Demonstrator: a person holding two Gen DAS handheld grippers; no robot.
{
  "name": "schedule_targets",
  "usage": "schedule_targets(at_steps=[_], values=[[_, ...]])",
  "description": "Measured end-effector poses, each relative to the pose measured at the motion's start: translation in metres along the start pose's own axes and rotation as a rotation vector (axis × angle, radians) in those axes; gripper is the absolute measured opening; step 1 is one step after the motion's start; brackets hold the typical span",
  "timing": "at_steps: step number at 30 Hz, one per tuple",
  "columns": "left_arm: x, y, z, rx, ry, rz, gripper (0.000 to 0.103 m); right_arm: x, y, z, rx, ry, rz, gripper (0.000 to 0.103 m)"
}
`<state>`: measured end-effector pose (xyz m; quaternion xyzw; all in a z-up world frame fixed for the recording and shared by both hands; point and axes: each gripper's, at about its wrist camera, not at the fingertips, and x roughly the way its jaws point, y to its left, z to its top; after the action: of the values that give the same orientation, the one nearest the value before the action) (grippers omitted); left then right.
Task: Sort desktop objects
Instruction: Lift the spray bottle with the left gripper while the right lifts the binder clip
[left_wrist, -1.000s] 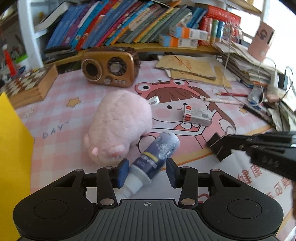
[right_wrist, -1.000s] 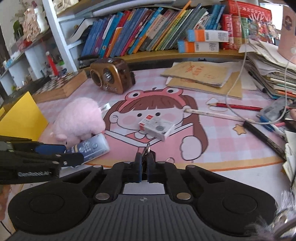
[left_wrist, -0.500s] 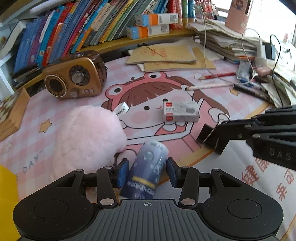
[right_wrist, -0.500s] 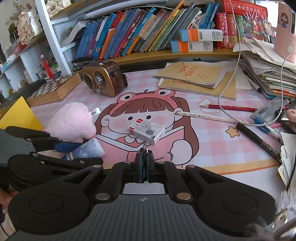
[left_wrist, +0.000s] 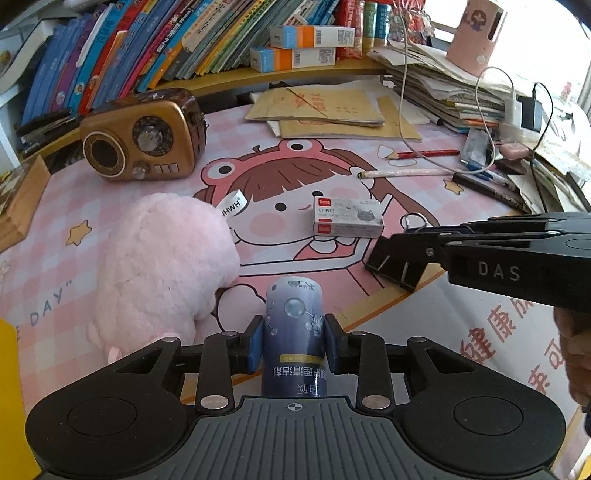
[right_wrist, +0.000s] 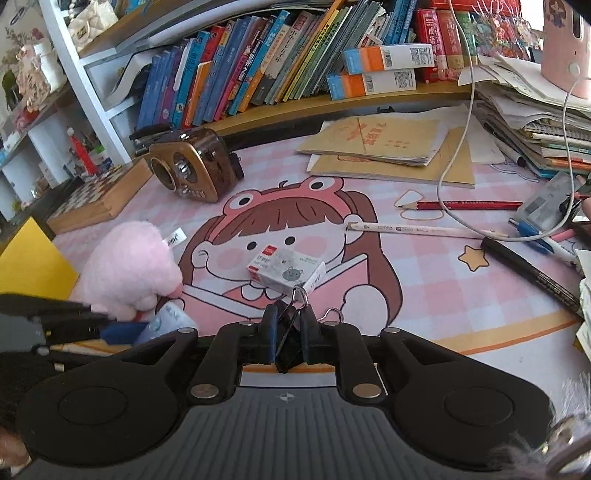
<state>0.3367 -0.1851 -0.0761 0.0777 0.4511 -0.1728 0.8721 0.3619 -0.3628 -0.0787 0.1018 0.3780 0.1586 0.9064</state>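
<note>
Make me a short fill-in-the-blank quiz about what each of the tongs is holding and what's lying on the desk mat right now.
1. The left tongs are shut on a dark blue ____.
2. The right tongs are shut on a black ____ clip.
3. The plush toy beside the left tongs is ____ in colour.
4. The small staple box lies on the mat between the plush toy and the ____ tongs.

Missing words: bottle; binder; pink; right

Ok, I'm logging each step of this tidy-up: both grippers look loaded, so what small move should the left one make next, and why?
Probably lift. The left gripper is shut on the blue bottle, which sits close against the pink plush toy; raising it straight up should clear the toy before carrying it off.
</note>
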Motion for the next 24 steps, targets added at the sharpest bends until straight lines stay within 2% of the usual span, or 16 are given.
schedule_targets(at_steps=[2, 9, 15, 24], values=[[-0.001, 0.001, -0.001, -0.025, -0.001, -0.007, 0.031, 0.0, 0.0, 0.0, 0.004, -0.004, 0.022, 0.007], [-0.017, 0.004, -0.004, -0.133, -0.018, -0.075, 0.031, -0.026, 0.015, 0.001, -0.046, -0.056, 0.049, 0.005], [-0.044, 0.01, -0.006, -0.234, -0.077, -0.098, 0.031, -0.045, 0.019, -0.003, -0.01, -0.049, 0.031, 0.005], [-0.097, 0.027, -0.02, -0.416, -0.18, -0.126, 0.031, -0.074, 0.036, -0.01, -0.033, -0.062, 0.062, 0.005]])
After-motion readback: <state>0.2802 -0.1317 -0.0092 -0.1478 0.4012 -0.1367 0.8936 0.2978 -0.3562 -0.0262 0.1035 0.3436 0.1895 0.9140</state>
